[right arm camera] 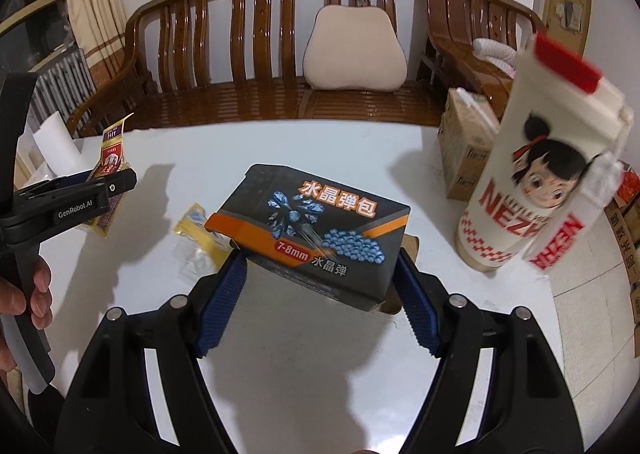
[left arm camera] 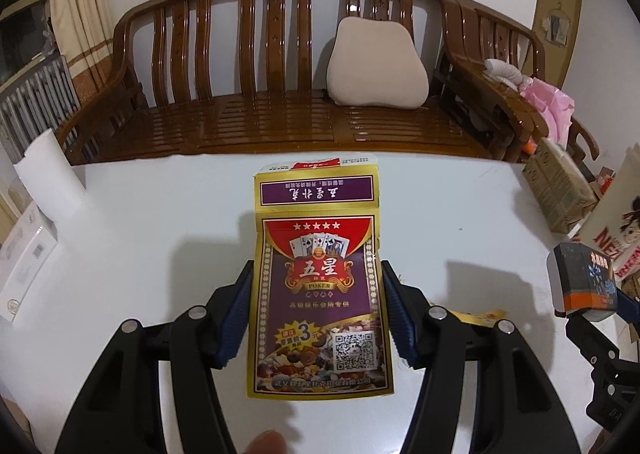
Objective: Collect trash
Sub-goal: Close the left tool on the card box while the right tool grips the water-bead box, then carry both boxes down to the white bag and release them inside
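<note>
left tongs [left arm camera: 316, 314]: black arms, blue ribbed pads, silver screws | right tongs [right arm camera: 316, 302]: same | side marking: GenRobot.AI

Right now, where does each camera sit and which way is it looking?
Left wrist: on the left gripper, angled down over the white table toward the bench; fingers clamp a poker card box.
Right wrist: on the right gripper, same heading; fingers clamp a dark box; a hand shows.
Shared: table, bench, cushion, each other's gripper.
</note>
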### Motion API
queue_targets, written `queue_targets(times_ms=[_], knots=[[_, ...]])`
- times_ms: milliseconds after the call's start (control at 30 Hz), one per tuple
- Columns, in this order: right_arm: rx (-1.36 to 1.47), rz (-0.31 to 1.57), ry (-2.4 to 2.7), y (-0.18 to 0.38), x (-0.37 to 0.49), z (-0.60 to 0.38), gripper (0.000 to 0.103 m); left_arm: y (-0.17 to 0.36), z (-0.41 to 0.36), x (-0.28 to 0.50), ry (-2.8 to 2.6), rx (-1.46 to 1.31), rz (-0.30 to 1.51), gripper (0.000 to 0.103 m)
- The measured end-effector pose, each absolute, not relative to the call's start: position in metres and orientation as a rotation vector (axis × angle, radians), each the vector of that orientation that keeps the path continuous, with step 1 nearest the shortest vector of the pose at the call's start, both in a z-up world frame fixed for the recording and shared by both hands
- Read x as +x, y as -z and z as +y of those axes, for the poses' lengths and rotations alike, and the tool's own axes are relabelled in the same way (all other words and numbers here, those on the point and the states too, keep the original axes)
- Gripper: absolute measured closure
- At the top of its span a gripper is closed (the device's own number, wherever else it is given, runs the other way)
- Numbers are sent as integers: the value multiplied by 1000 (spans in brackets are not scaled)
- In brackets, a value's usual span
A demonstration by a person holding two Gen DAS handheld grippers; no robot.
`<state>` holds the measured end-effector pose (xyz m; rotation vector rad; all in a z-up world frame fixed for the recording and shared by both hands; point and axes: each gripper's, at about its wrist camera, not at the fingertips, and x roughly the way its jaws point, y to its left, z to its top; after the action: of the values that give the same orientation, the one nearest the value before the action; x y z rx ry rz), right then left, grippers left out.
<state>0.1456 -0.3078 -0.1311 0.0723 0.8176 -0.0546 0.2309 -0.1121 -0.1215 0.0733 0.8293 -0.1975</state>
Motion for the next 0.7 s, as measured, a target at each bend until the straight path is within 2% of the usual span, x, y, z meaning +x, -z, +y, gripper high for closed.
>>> queue_targets(times_ms=[700], knots=[[69, 665, 8, 40, 49, -287, 31, 39, -86, 126, 242, 77, 713, 45]])
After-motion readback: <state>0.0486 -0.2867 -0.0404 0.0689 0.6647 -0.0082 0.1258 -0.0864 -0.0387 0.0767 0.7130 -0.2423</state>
